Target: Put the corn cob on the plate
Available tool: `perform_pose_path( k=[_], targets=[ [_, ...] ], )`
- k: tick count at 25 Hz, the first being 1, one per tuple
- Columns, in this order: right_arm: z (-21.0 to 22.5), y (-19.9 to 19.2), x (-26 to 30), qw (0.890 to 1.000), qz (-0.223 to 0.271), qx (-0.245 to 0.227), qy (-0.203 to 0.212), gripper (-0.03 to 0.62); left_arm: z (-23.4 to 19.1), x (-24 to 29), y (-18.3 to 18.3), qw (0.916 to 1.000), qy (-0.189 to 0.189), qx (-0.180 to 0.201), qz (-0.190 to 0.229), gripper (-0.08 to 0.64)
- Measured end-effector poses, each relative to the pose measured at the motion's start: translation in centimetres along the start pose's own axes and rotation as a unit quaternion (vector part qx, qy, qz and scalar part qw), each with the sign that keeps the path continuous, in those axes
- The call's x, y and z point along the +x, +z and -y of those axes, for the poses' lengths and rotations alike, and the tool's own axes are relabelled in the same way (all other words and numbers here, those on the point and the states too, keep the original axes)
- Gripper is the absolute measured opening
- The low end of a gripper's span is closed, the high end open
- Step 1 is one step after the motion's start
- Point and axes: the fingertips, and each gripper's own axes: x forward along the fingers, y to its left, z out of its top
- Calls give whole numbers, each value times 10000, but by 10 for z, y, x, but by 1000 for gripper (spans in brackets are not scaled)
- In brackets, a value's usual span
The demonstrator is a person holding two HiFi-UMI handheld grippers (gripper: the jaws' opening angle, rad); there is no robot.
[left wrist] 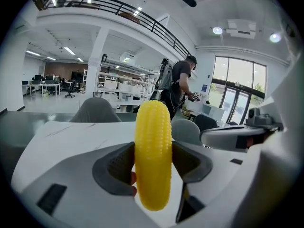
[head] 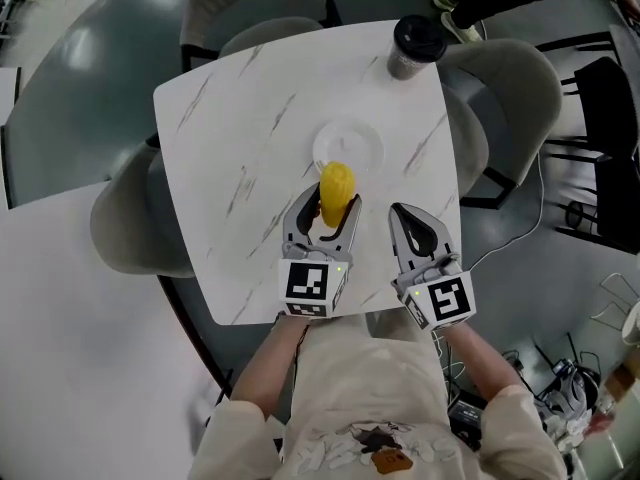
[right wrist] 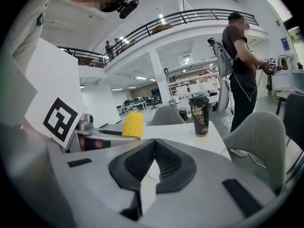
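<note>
A yellow corn cob (head: 336, 192) stands upright between the jaws of my left gripper (head: 326, 212), which is shut on it; in the left gripper view the corn cob (left wrist: 153, 152) fills the middle, pinched by both dark pads. The white plate (head: 348, 146) lies on the marble table just beyond the cob, its near rim partly hidden by the cob. My right gripper (head: 404, 218) is held to the right, shut with nothing in it; its jaws meet in the right gripper view, where the corn cob (right wrist: 132, 124) shows at the left.
A dark lidded cup (head: 415, 46) stands at the table's far right corner, also seen as the cup (right wrist: 199, 115). Grey chairs (head: 510, 98) ring the white marble table (head: 220, 148). A person (right wrist: 242, 56) stands beyond the table.
</note>
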Motion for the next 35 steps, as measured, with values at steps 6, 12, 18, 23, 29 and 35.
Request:
perform_pose_path(
  k=[6,12,18,23,29,35],
  targets=[
    [9,-20,18,9997,-203,88,-95,-3,-12,20,-16,9997,-61,-93,-236,244],
    [13,-30,37,9994,-277,55,-179,-3,-17,35,-27,9988,-86,-205,-429,244],
    [24,-40,59,9987,-282,-51,-429,-3,-20,53,-34,9981,-136,-68,-598,244],
    [32,-52,70,9974,-358,126,-610,-3,-24,67,-49,9930,-139,-183,-1156,244],
    [36,-58,79,9968,-431,151,-655,-3,-32,84,-62,9820,-88,-339,-1854,244],
    [46,-64,83,9960,-485,194,-729,-3,-37,100,-65,9759,-81,-248,-2165,244]
  ],
)
